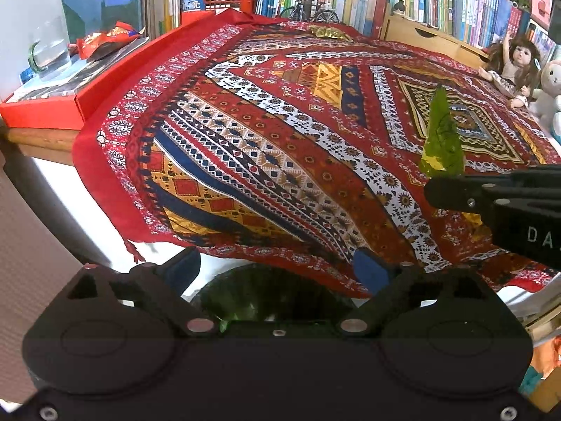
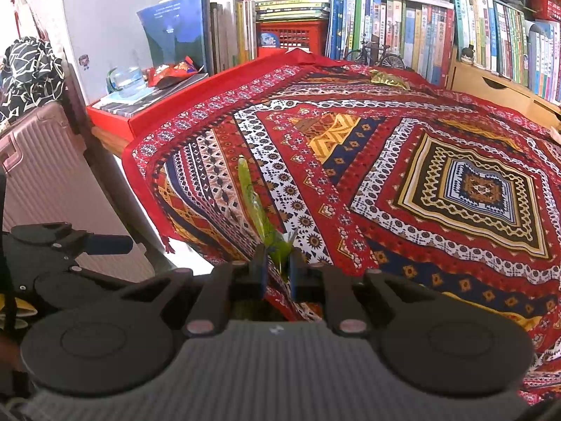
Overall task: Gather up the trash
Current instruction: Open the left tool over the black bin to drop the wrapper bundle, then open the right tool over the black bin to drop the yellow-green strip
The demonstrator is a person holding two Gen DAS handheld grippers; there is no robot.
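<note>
My right gripper (image 2: 277,256) is shut on the lower end of a crumpled green wrapper (image 2: 250,196), which sticks up over the front left part of the patterned red tablecloth (image 2: 350,175). In the left wrist view that wrapper (image 1: 441,137) stands above the right gripper (image 1: 434,189) at the right edge. My left gripper (image 1: 277,266) hangs open and wide at the cloth's front edge, with nothing between its fingers. Below it lies a dark green rounded shape (image 1: 277,298), half hidden. A gold-green wrapper (image 1: 329,31) lies at the table's back. A red snack bag (image 1: 108,38) rests on a red box (image 1: 42,112).
A glass mug (image 1: 49,49) stands on the red box at the left. Books line the back wall, with a model bicycle (image 1: 308,12) and a wooden drawer unit (image 1: 420,35). A doll (image 1: 512,66) and plush toy (image 1: 550,87) sit at the right. A pink suitcase (image 2: 38,161) stands left of the table.
</note>
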